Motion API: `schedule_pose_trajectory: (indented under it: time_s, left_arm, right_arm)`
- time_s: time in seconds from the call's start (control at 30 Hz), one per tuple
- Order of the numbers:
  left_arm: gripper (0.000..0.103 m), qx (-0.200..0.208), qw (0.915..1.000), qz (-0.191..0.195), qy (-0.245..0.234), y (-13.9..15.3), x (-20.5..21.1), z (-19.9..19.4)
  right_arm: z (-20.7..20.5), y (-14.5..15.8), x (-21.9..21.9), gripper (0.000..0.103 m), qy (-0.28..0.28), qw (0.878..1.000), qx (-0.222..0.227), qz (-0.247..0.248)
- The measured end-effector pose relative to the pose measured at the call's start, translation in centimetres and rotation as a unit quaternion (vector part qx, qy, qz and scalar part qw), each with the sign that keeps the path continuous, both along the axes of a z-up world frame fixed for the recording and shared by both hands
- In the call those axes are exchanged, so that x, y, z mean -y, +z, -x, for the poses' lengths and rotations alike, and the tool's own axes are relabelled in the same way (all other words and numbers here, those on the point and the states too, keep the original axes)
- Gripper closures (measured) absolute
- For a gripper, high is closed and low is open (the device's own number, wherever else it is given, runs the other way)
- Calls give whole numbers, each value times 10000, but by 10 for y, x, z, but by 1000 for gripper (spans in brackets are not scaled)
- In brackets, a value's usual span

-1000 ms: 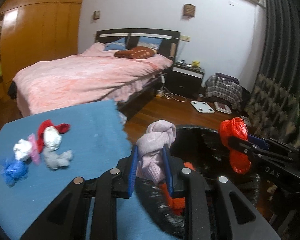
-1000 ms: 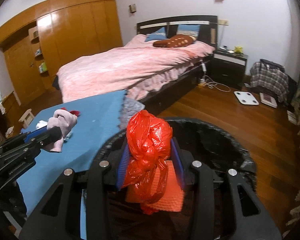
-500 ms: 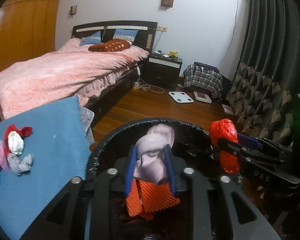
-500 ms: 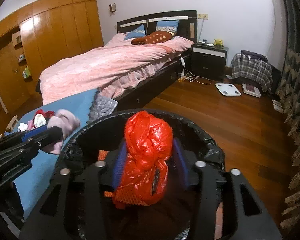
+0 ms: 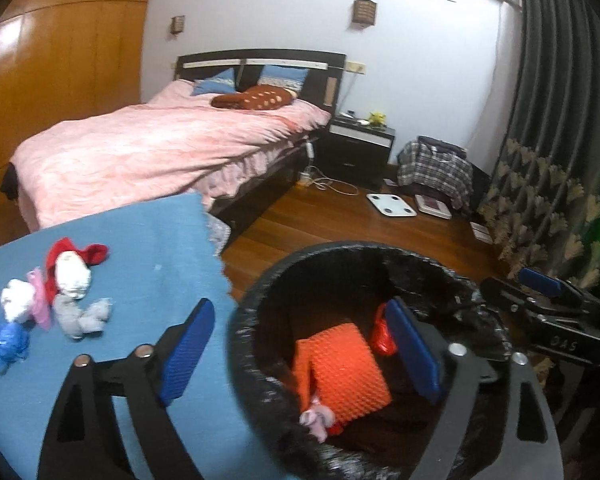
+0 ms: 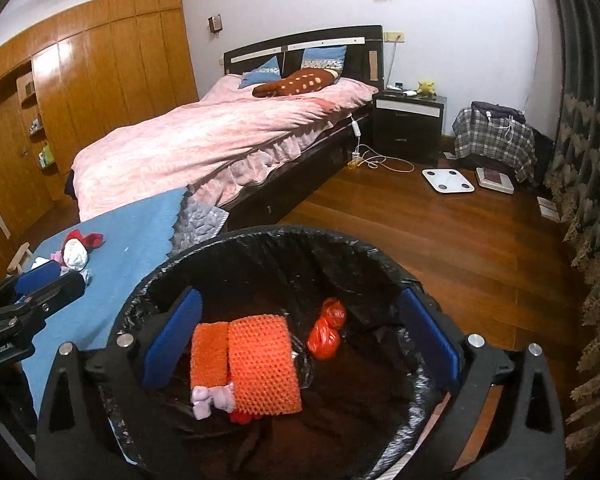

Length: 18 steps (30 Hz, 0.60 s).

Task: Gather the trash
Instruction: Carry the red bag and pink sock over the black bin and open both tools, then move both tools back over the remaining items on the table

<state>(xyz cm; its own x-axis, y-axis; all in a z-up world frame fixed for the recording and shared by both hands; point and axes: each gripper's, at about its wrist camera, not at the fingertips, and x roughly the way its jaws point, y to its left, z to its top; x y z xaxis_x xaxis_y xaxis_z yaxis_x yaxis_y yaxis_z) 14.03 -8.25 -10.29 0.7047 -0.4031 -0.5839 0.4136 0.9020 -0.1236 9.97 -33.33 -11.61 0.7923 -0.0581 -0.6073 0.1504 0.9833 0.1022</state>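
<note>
A black-lined trash bin (image 5: 260,292) (image 6: 284,236) stands beside the blue table (image 5: 148,240) (image 6: 132,236). Inside it lie an orange textured pad (image 5: 344,364) (image 6: 260,364), a red plastic bag (image 6: 327,334) (image 5: 380,332) and a pink wad (image 6: 212,398) (image 5: 316,420). My left gripper (image 5: 300,350) is open and empty, straddling the bin's left rim. My right gripper (image 6: 300,338) is open and empty over the bin. Several crumpled scraps (image 5: 52,292) (image 6: 76,254), red, white, pink, grey and blue, lie on the table's left part.
A bed with a pink cover (image 5: 160,148) (image 6: 220,136) stands behind the table. A black nightstand (image 6: 408,120), a plaid bag (image 6: 496,136) and white scales (image 6: 448,180) sit on the wooden floor. Dark curtains (image 6: 588,160) hang at right.
Both grippers opened over the bin. The pink wad fell from the left gripper and the red bag from the right; both now lie in the bin.
</note>
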Motion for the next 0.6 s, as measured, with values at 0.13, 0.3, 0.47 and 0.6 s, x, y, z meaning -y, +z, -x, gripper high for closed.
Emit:
schedule_pose_trajectory:
  time_s: [0.13, 0.3, 0.47, 0.6]
  left_arm:
    - [13, 2, 9996, 11, 286, 0, -27, 0]
    - [13, 12, 9977, -36, 681, -4, -65, -2]
    - [13, 91, 9935, -139, 1128, -5, -106, -2]
    - [13, 133, 9882, -227, 1506, -8, -142, -5]
  right_arm:
    - [-8, 2, -15, 6, 116, 9999, 2, -31]
    - [-25, 6, -50, 6, 411, 9991, 52, -35]
    - [-46, 7, -95, 6, 816, 9966, 100, -19]
    - [-64, 7, -131, 6, 1134, 9935, 97, -3]
